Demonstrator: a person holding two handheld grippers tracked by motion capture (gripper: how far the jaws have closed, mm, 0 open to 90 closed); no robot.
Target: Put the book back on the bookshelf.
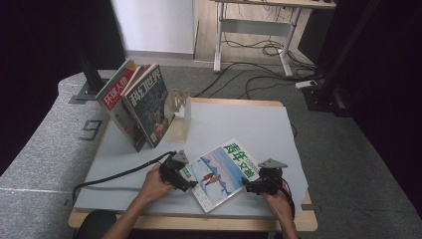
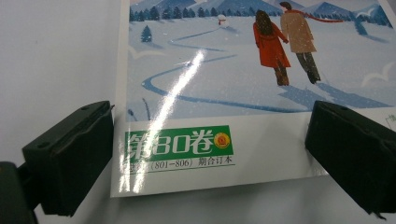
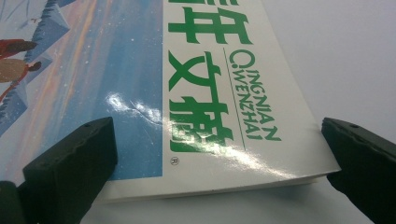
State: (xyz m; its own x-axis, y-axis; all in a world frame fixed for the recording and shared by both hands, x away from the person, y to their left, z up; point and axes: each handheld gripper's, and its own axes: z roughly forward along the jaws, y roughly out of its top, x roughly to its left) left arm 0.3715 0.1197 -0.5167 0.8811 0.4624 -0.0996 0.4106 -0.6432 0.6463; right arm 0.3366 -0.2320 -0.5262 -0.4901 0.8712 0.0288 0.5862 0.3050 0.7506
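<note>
A: Where does the glossy magazine with the snowy blue cover and green title characters [image 1: 223,172] lie?

B: Flat on the pale grey tabletop [image 1: 249,124], near the edge on your side, turned at an angle. Your left gripper [image 1: 185,180] meets its left edge; your right gripper [image 1: 253,186] meets its lower right corner.

A: And the jaws?

B: Both pairs stand wide apart — neither clamps anything. In the left gripper view, the magazine [image 2: 243,93] sits between your black jaws, its green label nearest you. In the right gripper view, the title corner [image 3: 210,102] lies between the jaws, lifted slightly off the table.

A: What stands behind?

B: Two upright magazines — one red-titled [image 1: 117,97], one dark-covered [image 1: 149,104] — lean against a pale wooden rack [image 1: 180,107] at the table's far left, well apart from your hands.
</note>
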